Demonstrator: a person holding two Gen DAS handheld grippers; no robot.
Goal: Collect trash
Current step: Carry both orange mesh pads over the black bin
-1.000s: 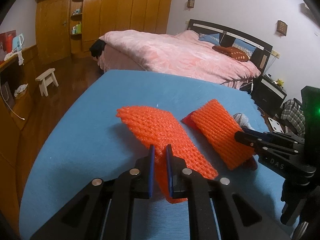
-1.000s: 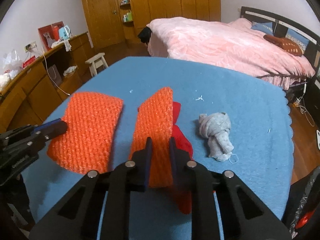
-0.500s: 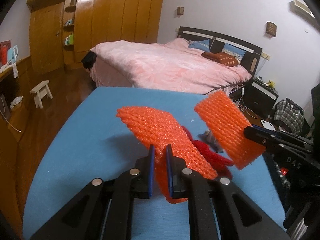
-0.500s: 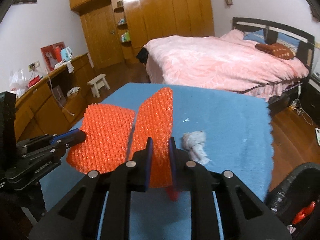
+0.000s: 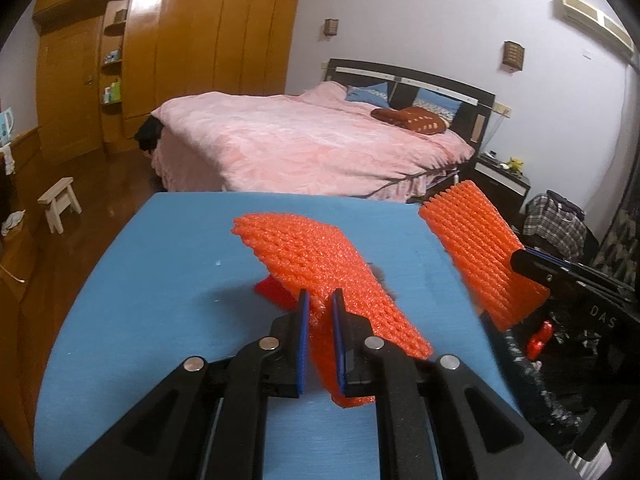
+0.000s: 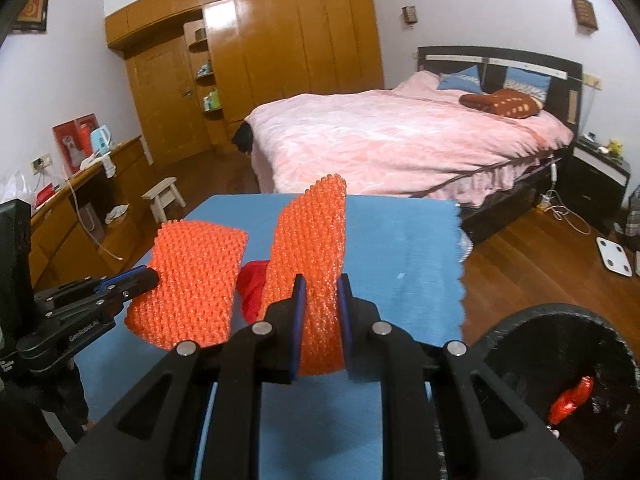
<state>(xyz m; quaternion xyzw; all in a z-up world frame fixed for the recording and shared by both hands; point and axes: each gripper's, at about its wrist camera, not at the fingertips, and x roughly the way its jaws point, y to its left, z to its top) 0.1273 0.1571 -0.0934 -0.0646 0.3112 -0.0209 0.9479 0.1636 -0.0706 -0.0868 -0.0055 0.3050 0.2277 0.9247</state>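
Left claw: left gripper [image 5: 320, 336] pinches the near end of one orange knobbly foam-net sleeve [image 5: 320, 264], blue pads pressed flat on it.
Right claw: right gripper [image 6: 322, 316] clamps a second orange foam-net sleeve [image 6: 312, 248] the same way, the sheet standing almost on edge.
Landmark: blue cloth-covered table [image 5: 160, 280].
Where the trash is: both sleeves hang in the air above the blue table, clear of its surface; the left one over its middle, the right one past its right edge.
Left behind: a crumpled red scrap [image 6: 252, 284] lies on the table, just under the lifted sleeves.
Bin: black-lined trash bin [image 6: 560, 360] stands off the table's right edge, a red wrapper [image 6: 570, 398] already inside.
Step in hand: carrying two picked-up pieces toward the bin, by my reading.
Next move calls for: bringing each sleeve over the bin mouth before letting go, right one first since it is nearer.
Look of the sleeves: light, springy mesh, probably bent where pinched, though the pads hide that spot.
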